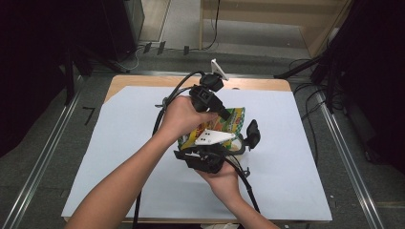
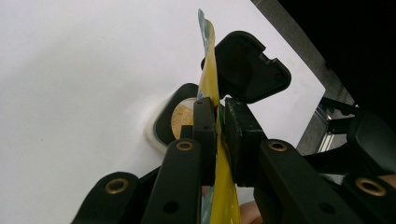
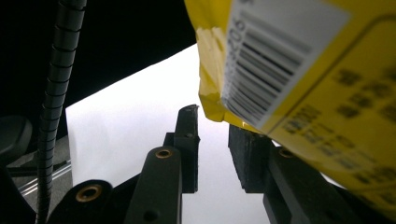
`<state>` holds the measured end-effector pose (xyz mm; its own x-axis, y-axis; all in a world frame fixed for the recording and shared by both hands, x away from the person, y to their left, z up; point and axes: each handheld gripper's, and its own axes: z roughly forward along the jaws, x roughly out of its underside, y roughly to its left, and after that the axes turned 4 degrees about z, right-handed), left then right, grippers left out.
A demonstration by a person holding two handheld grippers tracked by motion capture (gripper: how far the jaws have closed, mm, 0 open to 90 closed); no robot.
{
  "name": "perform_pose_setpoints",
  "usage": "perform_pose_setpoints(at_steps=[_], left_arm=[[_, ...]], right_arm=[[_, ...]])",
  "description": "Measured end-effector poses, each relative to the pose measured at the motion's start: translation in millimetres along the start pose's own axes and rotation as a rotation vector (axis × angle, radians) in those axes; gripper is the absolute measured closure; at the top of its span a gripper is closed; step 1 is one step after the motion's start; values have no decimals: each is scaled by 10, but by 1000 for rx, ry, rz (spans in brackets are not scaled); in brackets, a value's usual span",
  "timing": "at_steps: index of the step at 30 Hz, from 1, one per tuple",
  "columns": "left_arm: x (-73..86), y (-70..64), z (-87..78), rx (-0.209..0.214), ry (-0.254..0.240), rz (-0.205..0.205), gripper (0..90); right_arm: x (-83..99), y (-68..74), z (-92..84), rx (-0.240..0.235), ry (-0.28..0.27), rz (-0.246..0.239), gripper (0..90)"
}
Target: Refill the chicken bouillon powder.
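Note:
A yellow and green snack bag (image 1: 230,119) is held up above the middle of the white sheet. My left gripper (image 1: 220,113) comes at it from the far left side and is shut on the bag's thin edge (image 2: 210,60), the pads (image 2: 205,121) pressing it from both sides. My right gripper (image 3: 212,126) sits lower and nearer, just under the bag, with its jaws apart and nothing between them. The bag's barcode corner (image 3: 280,56) hangs over its right jaw. A small black container (image 2: 180,119) holding something brown, its hinged lid (image 1: 252,131) open, stands on the sheet behind the bag.
A white paper sheet (image 1: 133,143) covers most of a wooden table (image 1: 143,82). Black cables trail from both grippers across the sheet. Metal rails (image 1: 344,143) run along the floor on both sides, and dark equipment stands at the far left.

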<state>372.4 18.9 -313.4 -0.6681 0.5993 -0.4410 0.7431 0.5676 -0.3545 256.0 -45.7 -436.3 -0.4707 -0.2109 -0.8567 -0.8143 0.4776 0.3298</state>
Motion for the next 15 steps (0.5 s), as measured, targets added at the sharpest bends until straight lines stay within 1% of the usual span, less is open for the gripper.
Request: perform_pose_setpoints(at_steps=[5, 15], left_arm=[[4, -2, -4, 0, -2, 3, 838], [2, -6, -3, 0, 3, -1, 840]], right_arm=[[1, 0, 2, 8, -2, -3, 742], [8, 7, -1, 7, -5, -5, 741]])
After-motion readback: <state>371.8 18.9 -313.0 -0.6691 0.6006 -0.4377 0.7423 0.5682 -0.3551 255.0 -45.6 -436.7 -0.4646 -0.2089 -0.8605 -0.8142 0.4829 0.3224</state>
